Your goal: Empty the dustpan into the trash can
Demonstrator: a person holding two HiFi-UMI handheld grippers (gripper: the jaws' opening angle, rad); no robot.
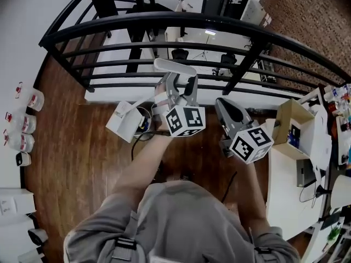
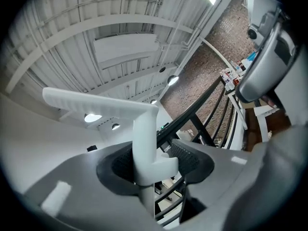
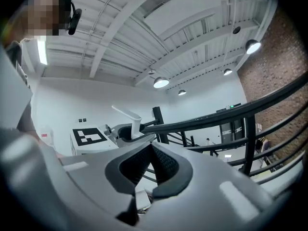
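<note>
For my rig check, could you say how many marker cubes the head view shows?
2: a cube on the left claw, gripping a white handle; a cube on the right claw.

the white handle (image 1: 174,66) is hidden lower down behind the left gripper (image 1: 176,86); the table (image 1: 285,196) at right is cut off by the edge; the containers (image 1: 24,122) at left are too small to tell.

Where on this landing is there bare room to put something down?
Bare wood floor lies between the jugs along the left wall and the white box by the railing. The table at right is crowded at its far end around the cardboard box; its near end is barer. The left claw grips a white handle.
</note>
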